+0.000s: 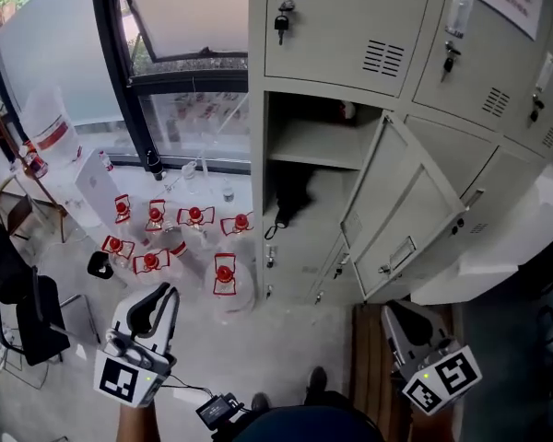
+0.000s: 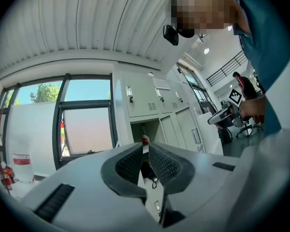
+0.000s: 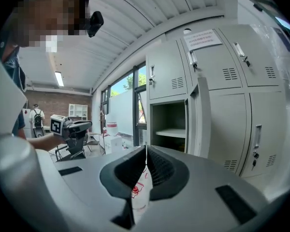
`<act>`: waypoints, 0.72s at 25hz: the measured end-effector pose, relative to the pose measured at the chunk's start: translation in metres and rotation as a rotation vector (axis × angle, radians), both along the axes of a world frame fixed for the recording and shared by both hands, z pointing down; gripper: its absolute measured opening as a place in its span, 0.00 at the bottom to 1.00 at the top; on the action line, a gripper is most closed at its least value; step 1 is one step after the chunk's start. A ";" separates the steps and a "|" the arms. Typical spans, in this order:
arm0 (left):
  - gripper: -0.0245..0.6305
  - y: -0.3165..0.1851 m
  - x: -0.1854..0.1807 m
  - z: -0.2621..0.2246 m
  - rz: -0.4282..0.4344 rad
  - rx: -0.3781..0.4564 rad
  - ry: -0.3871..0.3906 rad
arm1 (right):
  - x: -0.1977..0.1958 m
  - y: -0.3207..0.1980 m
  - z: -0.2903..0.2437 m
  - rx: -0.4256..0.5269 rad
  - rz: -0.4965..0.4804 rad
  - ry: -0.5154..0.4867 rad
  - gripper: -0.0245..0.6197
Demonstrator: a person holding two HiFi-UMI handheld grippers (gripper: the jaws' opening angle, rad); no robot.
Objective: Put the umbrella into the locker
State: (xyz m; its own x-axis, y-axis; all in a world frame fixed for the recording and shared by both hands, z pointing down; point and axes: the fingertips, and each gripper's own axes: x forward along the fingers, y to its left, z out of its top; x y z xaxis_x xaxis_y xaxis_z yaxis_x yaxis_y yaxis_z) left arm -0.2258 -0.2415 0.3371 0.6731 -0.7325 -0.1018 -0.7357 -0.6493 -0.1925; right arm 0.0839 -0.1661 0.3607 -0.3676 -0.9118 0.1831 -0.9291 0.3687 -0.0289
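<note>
1. Head view: left gripper (image 1: 162,293) and right gripper (image 1: 398,313) sit low in frame, both well apart from the locker (image 1: 332,53). The black umbrella (image 1: 291,196) is inside the open compartment, below the shelf (image 1: 313,144). The door (image 1: 415,215) is swung open.
2. Left gripper view: jaws together, nothing held, locker ahead.
3. Right gripper view: jaws together, empty, open compartment ahead.

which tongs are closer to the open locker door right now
Right. The right tongs sit just below the open locker door in the head view; the left tongs are far off to its left, by the red-capped bottles.
</note>
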 end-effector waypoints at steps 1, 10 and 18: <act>0.12 0.006 -0.004 0.002 -0.007 -0.012 0.007 | -0.004 0.003 -0.005 0.008 -0.010 0.004 0.10; 0.12 0.031 -0.008 0.013 -0.029 -0.051 0.029 | -0.015 0.021 -0.021 0.029 -0.024 0.012 0.10; 0.12 0.038 0.004 0.024 0.011 -0.077 0.011 | -0.011 0.032 -0.015 0.011 -0.002 0.006 0.10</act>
